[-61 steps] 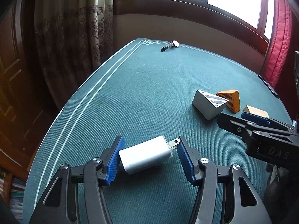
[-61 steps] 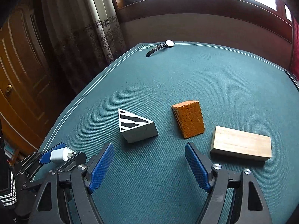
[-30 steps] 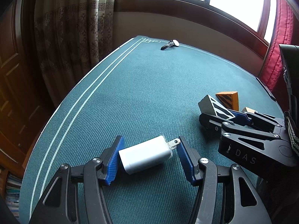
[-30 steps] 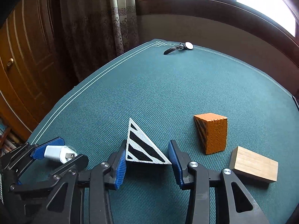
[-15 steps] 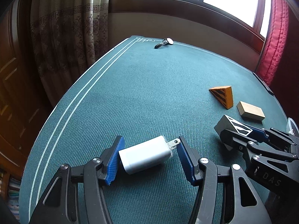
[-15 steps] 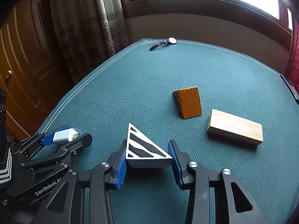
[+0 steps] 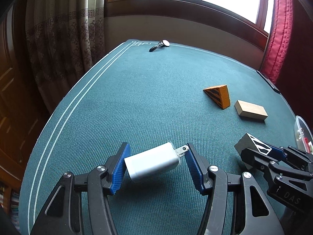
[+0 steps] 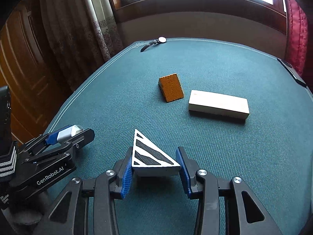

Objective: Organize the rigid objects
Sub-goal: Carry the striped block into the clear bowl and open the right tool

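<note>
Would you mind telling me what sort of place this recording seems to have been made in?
Most likely a room in a home. A table covered in green cloth stands below a wood-framed window, with patterned curtains at one side, a red drape at the other, and a wooden door.

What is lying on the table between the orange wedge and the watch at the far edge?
Nothing: in both wrist views only bare green tablecloth lies between the orange wedge and the watch.

Green-clothed table (image 8: pixel 234 146) — orange wedge (image 8: pixel 171 88), wooden block (image 8: pixel 218 104), wristwatch (image 8: pixel 154 42) resting on it
</note>
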`<action>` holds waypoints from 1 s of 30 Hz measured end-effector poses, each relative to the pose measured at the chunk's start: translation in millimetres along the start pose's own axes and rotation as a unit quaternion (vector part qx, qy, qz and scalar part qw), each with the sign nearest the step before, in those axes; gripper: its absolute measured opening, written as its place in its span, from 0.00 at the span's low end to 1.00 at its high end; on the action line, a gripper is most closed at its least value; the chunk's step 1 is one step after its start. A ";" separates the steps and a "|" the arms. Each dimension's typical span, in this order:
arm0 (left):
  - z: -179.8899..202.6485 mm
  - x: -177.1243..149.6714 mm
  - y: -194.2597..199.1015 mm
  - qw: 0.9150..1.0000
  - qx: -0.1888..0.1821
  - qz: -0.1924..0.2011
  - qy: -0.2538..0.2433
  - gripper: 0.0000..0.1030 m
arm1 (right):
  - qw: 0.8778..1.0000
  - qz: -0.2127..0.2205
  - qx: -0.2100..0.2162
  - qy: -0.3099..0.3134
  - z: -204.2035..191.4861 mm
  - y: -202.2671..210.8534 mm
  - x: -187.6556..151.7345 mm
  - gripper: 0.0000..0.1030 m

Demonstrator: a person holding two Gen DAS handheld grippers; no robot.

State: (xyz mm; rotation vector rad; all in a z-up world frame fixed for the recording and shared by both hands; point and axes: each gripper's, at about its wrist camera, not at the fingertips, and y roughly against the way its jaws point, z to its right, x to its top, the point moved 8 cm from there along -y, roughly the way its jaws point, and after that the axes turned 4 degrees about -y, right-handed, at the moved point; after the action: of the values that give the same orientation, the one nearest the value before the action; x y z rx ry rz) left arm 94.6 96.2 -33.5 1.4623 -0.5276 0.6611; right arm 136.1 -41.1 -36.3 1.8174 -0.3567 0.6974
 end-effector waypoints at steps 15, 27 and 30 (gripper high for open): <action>36.6 -2.0 9.8 0.999 -0.016 0.000 -0.035 0.57 | 0.999 0.020 -0.002 -0.036 26.8 26.9 -12.6 0.43; 76.8 -5.6 13.5 0.997 -0.034 -0.003 -0.069 0.57 | 0.997 0.042 -0.009 -0.071 56.4 51.7 -19.6 0.43; 86.8 -6.2 14.3 0.996 -0.038 -0.004 -0.078 0.57 | 0.996 0.046 -0.011 -0.080 64.5 57.2 -21.0 0.43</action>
State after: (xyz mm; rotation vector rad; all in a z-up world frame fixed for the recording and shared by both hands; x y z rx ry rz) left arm 86.2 9.0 -22.8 1.4513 -0.6600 0.5172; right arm 106.4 -123.2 -20.6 1.8495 -0.5555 0.6109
